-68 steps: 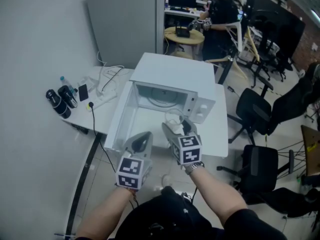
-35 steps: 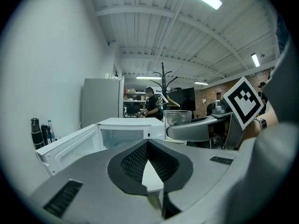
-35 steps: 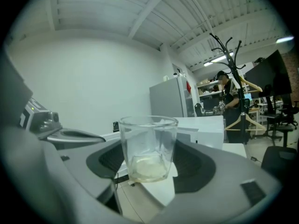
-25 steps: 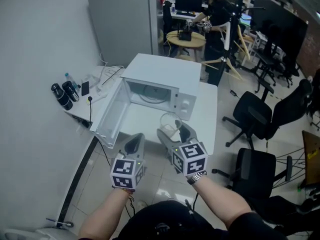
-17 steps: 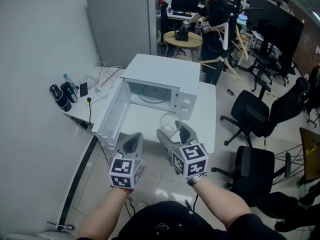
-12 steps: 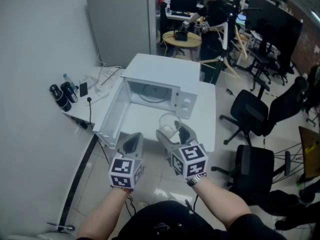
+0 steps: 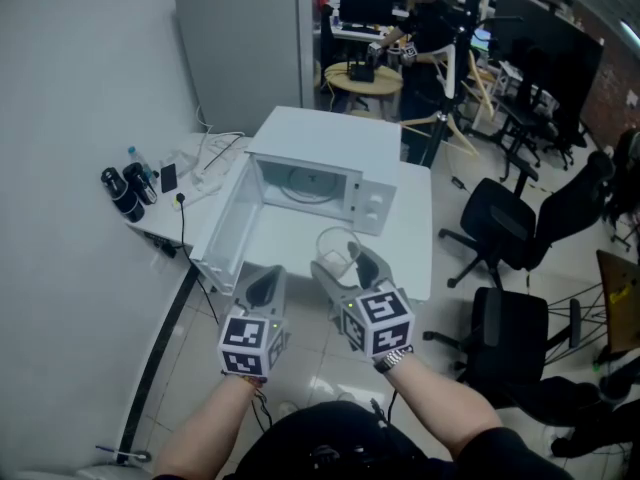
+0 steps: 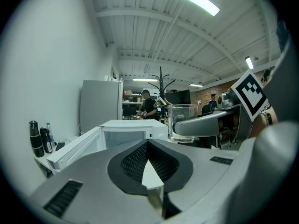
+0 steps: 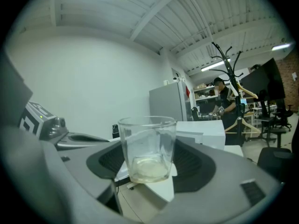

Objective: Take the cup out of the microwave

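Cup [image 9: 148,148]: clear glass tumbler, smooth, slightly tapered walls, thick base, whitish film at the bottom. It's out of the microwave [image 7: 325,146], upright and in the air, clamped between the ribbed black pads of the right gripper [image 7: 348,266], over the front edge of the tabletop [image 7: 412,236]. Jaws are wide, one pad on each side of the glass. Left gripper [image 7: 262,286] is just beside it, tips together, nothing between them, marker cube on its back. Microwave is a boxy white unit, door [image 7: 225,230] swung open to the left, round turntable visible in the cavity, two knobs on the front panel. Tabletop is white and flat. Left of the microwave: white cables [image 7: 215,156], a phone, dark bottles [image 7: 125,193]. Grey cabinet [image 7: 250,48] behind. Black office chairs [image 7: 505,226] to the right, well apart from the tabletop. A person [image 7: 425,23] stands at a round table in the background. Nothing sits between the cup and the open cavity.
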A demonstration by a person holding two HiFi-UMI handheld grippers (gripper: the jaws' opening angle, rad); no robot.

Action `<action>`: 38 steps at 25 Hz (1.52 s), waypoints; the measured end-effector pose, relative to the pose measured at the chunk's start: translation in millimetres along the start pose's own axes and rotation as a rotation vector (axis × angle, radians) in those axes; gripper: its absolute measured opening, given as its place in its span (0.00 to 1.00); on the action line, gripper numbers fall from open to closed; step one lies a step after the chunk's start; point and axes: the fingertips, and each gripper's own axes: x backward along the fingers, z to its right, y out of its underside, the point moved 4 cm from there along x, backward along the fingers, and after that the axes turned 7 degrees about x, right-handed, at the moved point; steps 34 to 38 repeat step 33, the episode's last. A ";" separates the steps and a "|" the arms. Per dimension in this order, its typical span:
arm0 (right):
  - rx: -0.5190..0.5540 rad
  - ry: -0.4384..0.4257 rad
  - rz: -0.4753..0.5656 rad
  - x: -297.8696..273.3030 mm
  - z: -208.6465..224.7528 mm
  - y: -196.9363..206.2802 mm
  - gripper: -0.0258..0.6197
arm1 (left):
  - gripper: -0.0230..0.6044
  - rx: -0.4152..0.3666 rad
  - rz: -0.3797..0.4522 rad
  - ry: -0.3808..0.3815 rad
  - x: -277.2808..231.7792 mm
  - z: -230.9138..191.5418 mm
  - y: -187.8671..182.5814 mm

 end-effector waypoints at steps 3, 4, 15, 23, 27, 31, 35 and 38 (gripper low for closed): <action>0.002 -0.001 -0.002 1.5 -2.1 -0.8 0.57 | 0.03 -0.002 0.001 0.002 1.7 0.7 -1.4; 0.002 -0.002 -0.004 1.6 -2.9 -1.0 0.57 | 0.03 -0.002 0.001 0.002 2.2 0.5 -1.8; 0.008 -0.006 -0.007 1.9 -6.9 -0.3 0.57 | 0.03 -0.007 0.006 0.001 4.1 -0.6 -1.8; 0.008 -0.006 -0.006 3.7 -7.3 -1.6 0.57 | 0.03 -0.010 0.005 0.000 5.2 0.8 -2.1; 0.008 -0.005 -0.005 3.2 -7.4 -2.4 0.57 | 0.03 -0.011 0.005 0.000 4.9 0.0 -2.8; 0.009 -0.005 -0.007 2.6 -8.0 -1.7 0.57 | 0.03 -0.012 0.001 0.000 4.8 -0.3 -1.2; 0.010 -0.005 -0.009 3.2 -8.2 -0.9 0.57 | 0.03 -0.011 -0.001 0.000 5.2 0.2 -0.4; 0.010 -0.005 -0.009 3.2 -8.2 -0.9 0.57 | 0.03 -0.011 -0.001 0.000 5.2 0.2 -0.4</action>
